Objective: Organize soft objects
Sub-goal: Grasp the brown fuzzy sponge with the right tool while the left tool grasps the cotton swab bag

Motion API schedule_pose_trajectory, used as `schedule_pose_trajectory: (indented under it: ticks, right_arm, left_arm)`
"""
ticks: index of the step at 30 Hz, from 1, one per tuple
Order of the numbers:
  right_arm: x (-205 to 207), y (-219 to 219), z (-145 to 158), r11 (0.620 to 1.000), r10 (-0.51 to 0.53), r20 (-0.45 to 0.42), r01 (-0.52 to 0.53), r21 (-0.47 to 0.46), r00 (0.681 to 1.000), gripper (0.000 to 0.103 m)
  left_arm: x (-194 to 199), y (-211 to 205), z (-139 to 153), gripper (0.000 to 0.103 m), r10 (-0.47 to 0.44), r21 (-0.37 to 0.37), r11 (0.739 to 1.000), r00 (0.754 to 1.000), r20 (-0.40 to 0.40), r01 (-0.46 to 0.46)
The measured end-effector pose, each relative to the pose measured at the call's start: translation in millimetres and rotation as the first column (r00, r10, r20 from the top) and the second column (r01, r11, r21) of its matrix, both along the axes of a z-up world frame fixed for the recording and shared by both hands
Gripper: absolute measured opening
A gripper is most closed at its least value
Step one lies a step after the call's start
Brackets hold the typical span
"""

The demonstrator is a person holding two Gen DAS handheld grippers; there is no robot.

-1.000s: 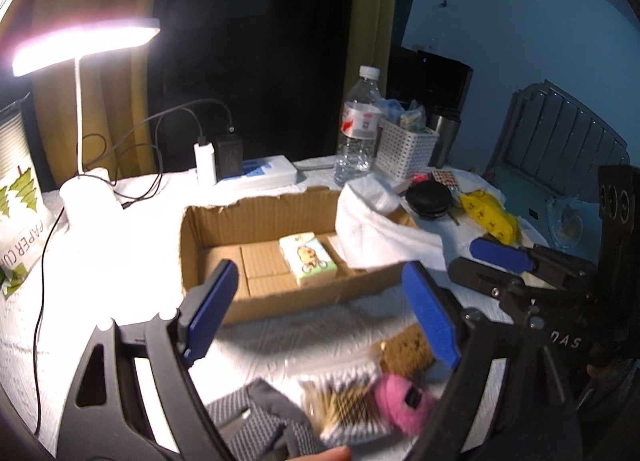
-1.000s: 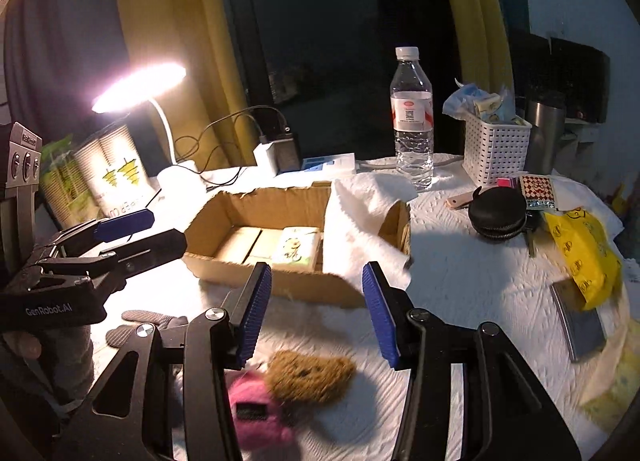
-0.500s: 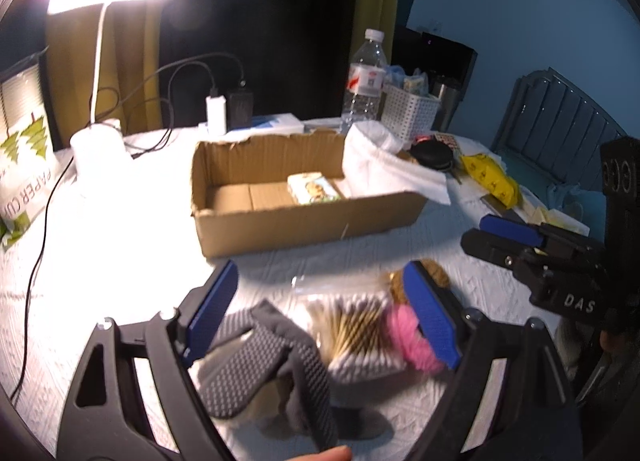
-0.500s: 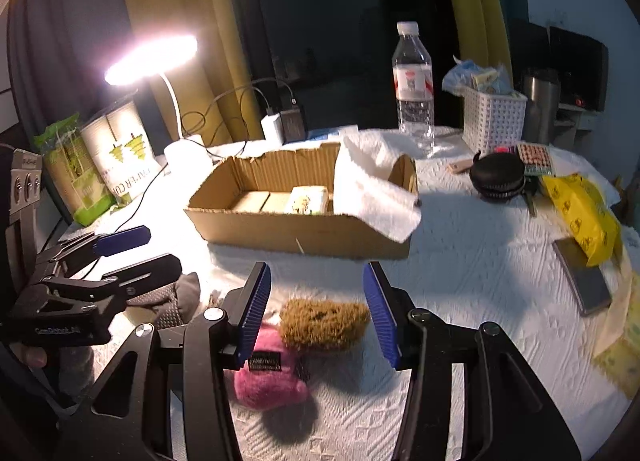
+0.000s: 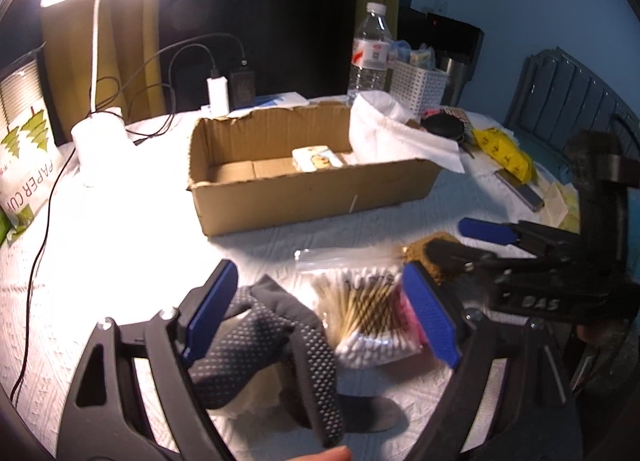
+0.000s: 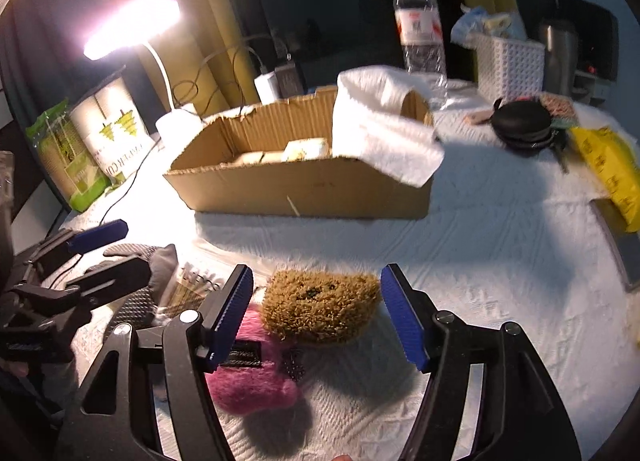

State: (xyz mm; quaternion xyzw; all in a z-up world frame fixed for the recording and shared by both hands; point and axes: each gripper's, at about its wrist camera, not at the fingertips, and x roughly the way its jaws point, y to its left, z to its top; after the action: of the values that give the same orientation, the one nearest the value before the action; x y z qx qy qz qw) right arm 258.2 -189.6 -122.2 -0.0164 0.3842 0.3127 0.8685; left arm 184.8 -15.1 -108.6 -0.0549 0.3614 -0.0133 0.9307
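A brown fuzzy plush (image 6: 320,311) lies on the white tablecloth between the fingers of my right gripper (image 6: 318,315), whose jaws are opening and do not touch it. A pink fuzzy pouch (image 6: 250,375) lies beside it, under the left finger. My left gripper (image 5: 320,317) is open above grey dotted gloves (image 5: 276,345) and a clear bag of cotton swabs (image 5: 370,311). An open cardboard box (image 5: 312,185) beyond them holds a small tissue pack (image 5: 318,159) and a white towel (image 5: 394,137) draped over its right end. In the left wrist view the right gripper (image 5: 484,239) shows at the right over the plush.
A lit desk lamp (image 5: 100,61) and a paper-cup pack (image 5: 28,165) stand at the left, with chargers and cables behind the box. A water bottle (image 6: 420,21), white basket (image 6: 510,57), black round case (image 6: 520,127), yellow packet (image 6: 608,169) and a phone (image 5: 520,189) lie at the right.
Both grippers have come down toward the table, so the gloves, swabs and plush look larger. The right gripper's jaws have spread wider around the brown plush.
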Motion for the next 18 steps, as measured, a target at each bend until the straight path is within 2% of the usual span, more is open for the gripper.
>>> schedule_pose_trajectory:
  ticks: [5, 7, 9, 11, 16, 18]
  right_arm:
    - [10, 5, -21, 0.999, 0.027, -0.074, -0.029, -0.021, 0.997, 0.07]
    - [11, 3, -20, 0.999, 0.034, -0.078, -0.035, -0.006, 0.996, 0.07]
    - [11, 0, -21, 0.999, 0.04, -0.083, -0.04, 0.005, 0.996, 0.061]
    - [11, -3, -20, 0.999, 0.045, -0.082, -0.044, 0.013, 0.996, 0.058]
    - [9, -16, -18, 0.999, 0.029, -0.071, -0.028, 0.016, 0.997, 0.057]
    - [8, -23, -17, 1.0, 0.012, -0.068, -0.011, 0.015, 0.998, 0.057]
  left_arm:
    - [7, -19, -10, 0.086, -0.033, 0.044, 0.998, 0.999, -0.039, 0.034]
    - [10, -25, -13, 0.086, -0.043, 0.062, 0.997, 0.998, -0.052, 0.046]
    - [15, -29, -18, 0.086, -0.039, 0.081, 0.996, 0.996, -0.074, 0.045]
    - [19, -31, -24, 0.086, -0.03, 0.095, 0.995, 0.995, -0.099, 0.04]
    - [28, -30, -31, 0.086, -0.019, 0.105, 0.994, 0.992, -0.128, 0.033]
    - [32, -30, -34, 0.086, -0.017, 0.131, 0.991, 0.989, -0.146, 0.036]
